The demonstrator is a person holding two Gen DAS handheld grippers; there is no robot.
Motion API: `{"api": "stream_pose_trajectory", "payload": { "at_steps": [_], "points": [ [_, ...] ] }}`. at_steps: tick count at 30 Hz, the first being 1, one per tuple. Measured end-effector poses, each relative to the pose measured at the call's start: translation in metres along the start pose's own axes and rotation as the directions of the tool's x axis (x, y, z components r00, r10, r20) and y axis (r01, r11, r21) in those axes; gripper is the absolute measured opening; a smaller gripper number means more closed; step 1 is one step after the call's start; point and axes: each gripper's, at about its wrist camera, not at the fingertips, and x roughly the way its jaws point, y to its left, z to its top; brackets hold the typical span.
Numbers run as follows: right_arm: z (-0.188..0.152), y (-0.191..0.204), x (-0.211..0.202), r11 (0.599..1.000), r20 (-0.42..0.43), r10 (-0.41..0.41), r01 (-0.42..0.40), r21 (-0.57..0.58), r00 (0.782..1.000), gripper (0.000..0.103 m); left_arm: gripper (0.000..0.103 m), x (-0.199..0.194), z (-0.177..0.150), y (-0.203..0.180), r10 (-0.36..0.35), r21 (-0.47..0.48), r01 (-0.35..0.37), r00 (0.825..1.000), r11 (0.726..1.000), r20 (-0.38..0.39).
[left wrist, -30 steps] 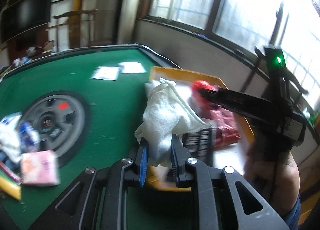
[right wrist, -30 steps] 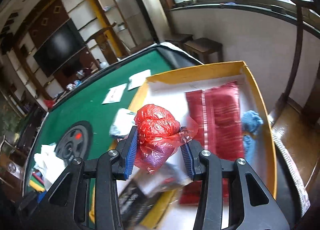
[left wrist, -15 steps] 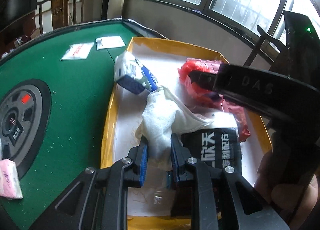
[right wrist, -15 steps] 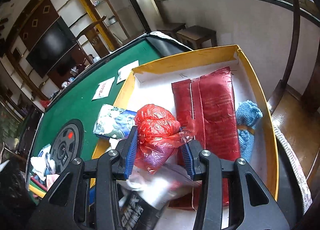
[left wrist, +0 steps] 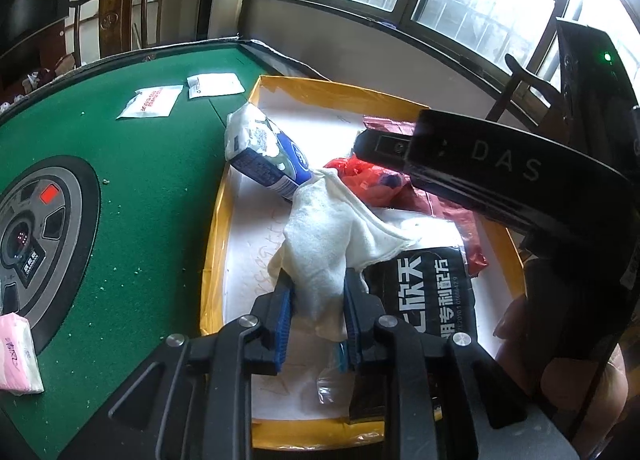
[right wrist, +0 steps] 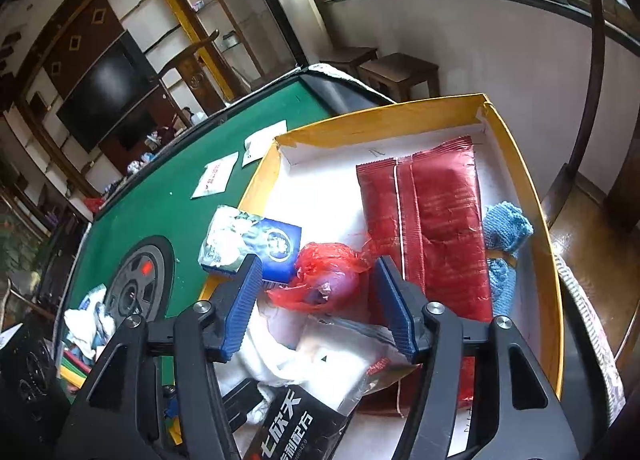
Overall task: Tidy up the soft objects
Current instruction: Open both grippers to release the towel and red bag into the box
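Over yellow box [left wrist: 216, 236], on green table [left wrist: 160, 188]: left gripper [left wrist: 316, 312] pinches white cloth [left wrist: 324, 236], cloth draping onto black pack [left wrist: 432, 292]. Right gripper [right wrist: 316, 300] spread wide, red bag [right wrist: 332, 276] loose between pads, resting in box beside red pouch [right wrist: 440, 228] and tissue pack [right wrist: 256, 244]. Blue cloth [right wrist: 504, 236] by right wall. Judgement: placing step. Lower cloth onto bare white floor, not onto pack; open only once weight rests. Lift right gripper straight up, avoid snagging bag film.
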Motion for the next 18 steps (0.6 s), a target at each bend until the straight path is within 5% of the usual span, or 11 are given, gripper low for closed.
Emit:
{"api": "stream_pose_trajectory", "payload": {
  "at_steps": [3,9,18],
  "points": [
    [0.0,-0.001,-0.004,1.0,0.017,0.005,-0.005,0.012,1.0,0.059,0.026,-0.006,0.002,0.001,-0.01,-0.009,0.01,1.0,1.0,0.019],
    [0.0,-0.003,-0.014,1.0,0.052,0.011,-0.012,0.024,0.999,0.059,0.047,-0.017,0.003,-0.005,-0.011,-0.001,0.011,0.997,1.0,0.081],
    [0.001,-0.001,-0.02,0.999,0.081,0.025,-0.027,0.017,0.996,0.059,0.048,-0.028,0.006,-0.003,-0.003,-0.012,0.005,0.995,1.0,0.105]
  ]
}}
